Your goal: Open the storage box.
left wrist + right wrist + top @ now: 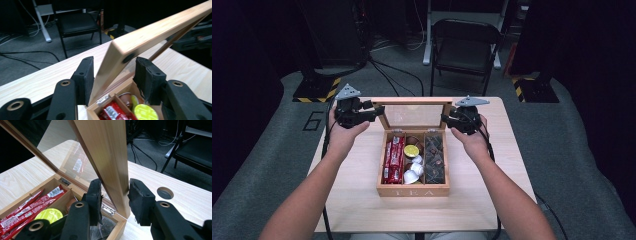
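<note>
Here the tea box (413, 189) sits in the middle of the table (347, 200), its glass-paned lid (414, 114) raised nearly upright on the hinges at the far side. The person holds a gripper at each end of that lid.

The left gripper (371, 114) reaches in from the left. In the left gripper view its jaws straddle the lid's (140, 42) wooden side rail: one pad (88, 75) lies against the outer face, the other pad (147, 77) stands inside the frame, near the rail's end, with a narrow gap that makes it hard to tell whether it presses. The jaws are part closed around the wood.

The right gripper (447, 119) comes in from the right. In the right gripper view its pads (96, 195) sit on both faces of the lid's (107, 157) side rail, low down near the hinge (108, 209), and they look clamped on the wood.

Inside the box there are three compartments. The left one holds red sachets (394, 160), the middle one round capsules, among them a yellow-topped capsule (411, 150) and white ones (413, 174), and the right one dark wrapped packets (435, 159). The front wall bears the word TEA.

Beyond the table a black folding chair (464, 47) stands on the grey floor, with cables trailing beside it.
</note>
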